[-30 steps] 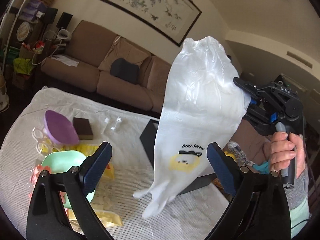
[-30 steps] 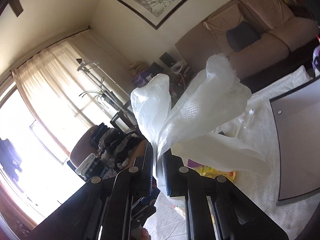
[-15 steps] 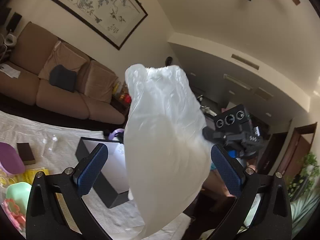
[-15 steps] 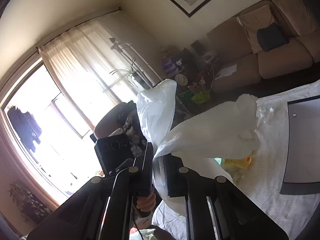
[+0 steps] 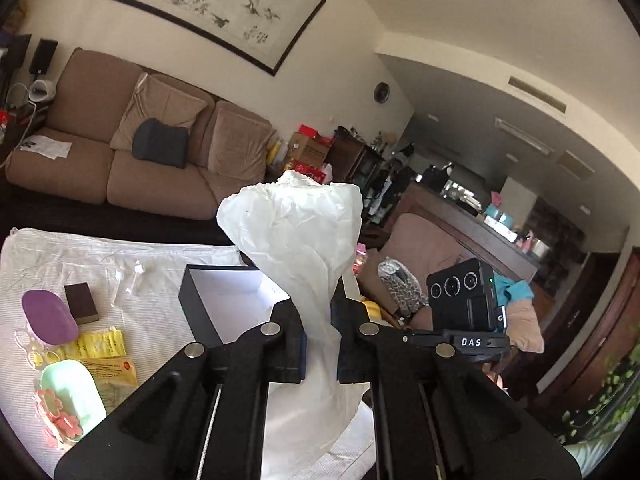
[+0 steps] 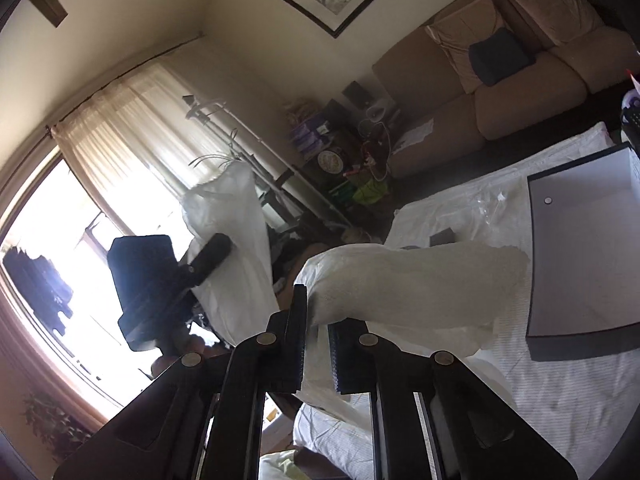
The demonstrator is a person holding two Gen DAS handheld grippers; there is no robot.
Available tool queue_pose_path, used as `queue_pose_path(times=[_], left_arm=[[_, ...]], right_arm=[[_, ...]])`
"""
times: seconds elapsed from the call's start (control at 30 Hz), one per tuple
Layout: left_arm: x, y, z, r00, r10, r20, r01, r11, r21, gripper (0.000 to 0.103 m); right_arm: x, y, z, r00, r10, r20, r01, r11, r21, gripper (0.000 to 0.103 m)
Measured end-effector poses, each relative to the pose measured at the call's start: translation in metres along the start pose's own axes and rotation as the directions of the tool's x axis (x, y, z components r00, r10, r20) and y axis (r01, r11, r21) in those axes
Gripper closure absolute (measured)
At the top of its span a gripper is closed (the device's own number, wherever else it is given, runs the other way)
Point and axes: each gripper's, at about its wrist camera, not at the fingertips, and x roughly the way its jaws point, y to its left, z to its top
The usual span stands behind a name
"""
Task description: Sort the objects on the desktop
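A white plastic bag hangs in the air above the table, held by both grippers. My left gripper is shut on one part of the bag. My right gripper is shut on another part of the bag, which flops to the right. The left gripper also shows in the right wrist view, at the left with bag around it. The right gripper's camera body shows in the left wrist view.
A black box with a white inside lies open on the white tablecloth. At the left lie a purple oval case, a brown sponge, yellow packets, a mint dish and clear wrapping. A brown sofa stands behind.
My left gripper was open with the bag hanging in front of it; it has closed on the bag. Both views have swung, and the bag now sags between the two grippers.
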Motion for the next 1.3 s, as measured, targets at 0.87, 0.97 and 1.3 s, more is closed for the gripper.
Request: queue_pose_path(times=[0.87, 0.97, 1.3], left_arm=[[-0.020, 0.021, -0.036, 0.986, 0.160, -0.052, -0.162, 0.986, -0.027, 0.095], [-0.021, 0.004, -0.029, 0.985, 0.165, -0.043, -0.164, 0.986, 0.026, 0.095], [-0.058, -0.025, 0.015, 0.990, 0.139, 0.024, -0.140, 0.988, 0.060, 0.095]], right_arm=[[0.036, 0.123, -0.079, 0.801, -0.569, 0.186, 0.498, 0.462, -0.734, 0.095], [0.044, 0.142, -0.078, 0.808, -0.556, 0.194, 0.489, 0.450, -0.747, 0.096], [0.009, 0.152, -0.011, 0.845, -0.498, 0.195, 0.484, 0.557, -0.675, 0.096]])
